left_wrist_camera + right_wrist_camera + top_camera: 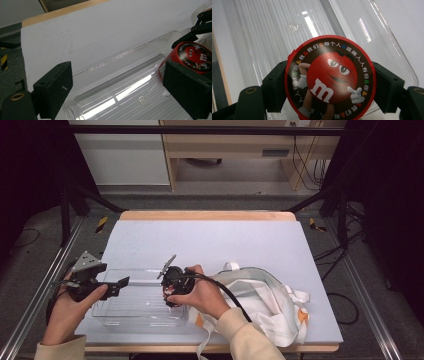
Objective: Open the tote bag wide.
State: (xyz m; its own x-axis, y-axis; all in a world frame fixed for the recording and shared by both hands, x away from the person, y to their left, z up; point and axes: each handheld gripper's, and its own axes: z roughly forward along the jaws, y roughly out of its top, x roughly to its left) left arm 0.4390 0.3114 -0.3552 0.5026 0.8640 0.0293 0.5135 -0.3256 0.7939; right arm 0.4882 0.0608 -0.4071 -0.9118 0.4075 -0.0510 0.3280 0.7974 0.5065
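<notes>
Red candy tin (329, 80) clamped in right gripper (329, 82) jaws over clear tray (125, 312), left gripper (120, 90) jaws apart.

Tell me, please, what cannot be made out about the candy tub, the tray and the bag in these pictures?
- Candy tub: in the right gripper view its lid faces the camera, hiding the body; whether it touches the tray floor cannot be told.
- Tub in the high view: hidden behind the right claw and hand.
- Tray: near end cut off by the bottom edge in the left gripper view.
- Bag: contents hidden by its folds in the high view.
</notes>
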